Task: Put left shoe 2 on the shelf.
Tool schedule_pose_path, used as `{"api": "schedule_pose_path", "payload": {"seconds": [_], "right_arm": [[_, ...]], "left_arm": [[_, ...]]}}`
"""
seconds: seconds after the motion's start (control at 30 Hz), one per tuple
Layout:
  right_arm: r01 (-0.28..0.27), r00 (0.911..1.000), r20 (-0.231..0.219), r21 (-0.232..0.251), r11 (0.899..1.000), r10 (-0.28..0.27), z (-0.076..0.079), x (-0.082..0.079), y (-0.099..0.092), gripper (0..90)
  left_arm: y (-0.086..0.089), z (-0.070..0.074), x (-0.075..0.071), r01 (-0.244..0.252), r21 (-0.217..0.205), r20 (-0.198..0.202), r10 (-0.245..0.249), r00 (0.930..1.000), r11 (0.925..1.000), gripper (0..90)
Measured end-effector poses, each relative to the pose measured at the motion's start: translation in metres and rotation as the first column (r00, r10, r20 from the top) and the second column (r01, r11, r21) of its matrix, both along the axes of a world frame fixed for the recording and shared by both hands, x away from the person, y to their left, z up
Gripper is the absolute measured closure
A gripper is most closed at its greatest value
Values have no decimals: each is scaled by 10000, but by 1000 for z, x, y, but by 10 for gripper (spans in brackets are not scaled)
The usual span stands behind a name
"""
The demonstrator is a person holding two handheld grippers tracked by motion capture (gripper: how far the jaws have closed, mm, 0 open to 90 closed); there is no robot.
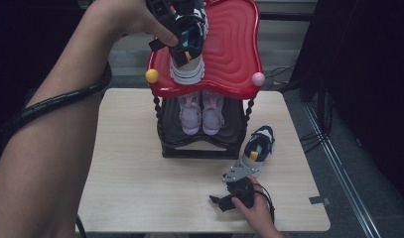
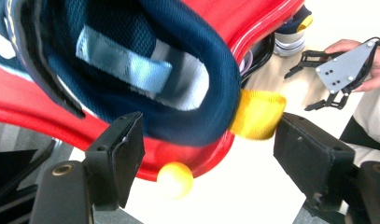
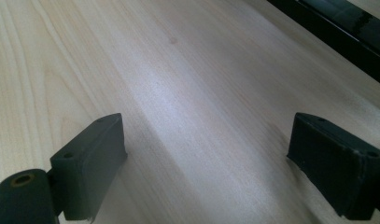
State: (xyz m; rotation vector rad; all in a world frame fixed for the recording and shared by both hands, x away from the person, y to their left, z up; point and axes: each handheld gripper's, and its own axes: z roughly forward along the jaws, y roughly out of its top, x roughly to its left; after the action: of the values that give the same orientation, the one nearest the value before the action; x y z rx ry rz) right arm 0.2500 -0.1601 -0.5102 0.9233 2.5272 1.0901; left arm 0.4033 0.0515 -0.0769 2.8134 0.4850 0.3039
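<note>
Left gripper (image 2: 208, 154): we see jaws spread, either side of heel of navy sneaker w/ yellow pull tab (image 1: 188, 47).
Sneaker: on red wavy plastic shelf top (image 1: 234, 49), heel toward us, long axis front-to-back.
Right gripper (image 3: 206, 168): jaws spread, over light wood table (image 3: 178, 84).

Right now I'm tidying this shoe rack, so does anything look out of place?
One navy sneaker sits alone on the table beside the rack's base, while its mate is on the red top shelf and the pink pair is shelved below.
</note>
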Motion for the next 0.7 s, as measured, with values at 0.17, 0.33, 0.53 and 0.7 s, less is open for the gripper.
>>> {"api": "schedule_pose_path", "payload": {"seconds": [0.17, 0.33, 0.53, 0.7], "right_arm": [[0, 10000, 0, -2, 10000, 0, 0, 0, 0, 103], [-1, 10000, 2, -1, 10000, 1, 0, 0, 0, 103], [-18, 10000, 6, -20, 10000, 18, 0, 0, 0, 103], [-4, 10000, 3, -2, 10000, 4, 0, 0, 0, 103]], "left_arm": [[9, 0, -3, -69, -25, -65, 69, 10000, 10000, 241], [21, -2, -7, -162, 6, -219, 162, 9996, 9999, 242], [32, -9, -10, -292, 3, -383, 291, 9988, 9996, 242], [45, -17, -14, -585, -172, -467, 576, 9972, 9981, 242]]}}
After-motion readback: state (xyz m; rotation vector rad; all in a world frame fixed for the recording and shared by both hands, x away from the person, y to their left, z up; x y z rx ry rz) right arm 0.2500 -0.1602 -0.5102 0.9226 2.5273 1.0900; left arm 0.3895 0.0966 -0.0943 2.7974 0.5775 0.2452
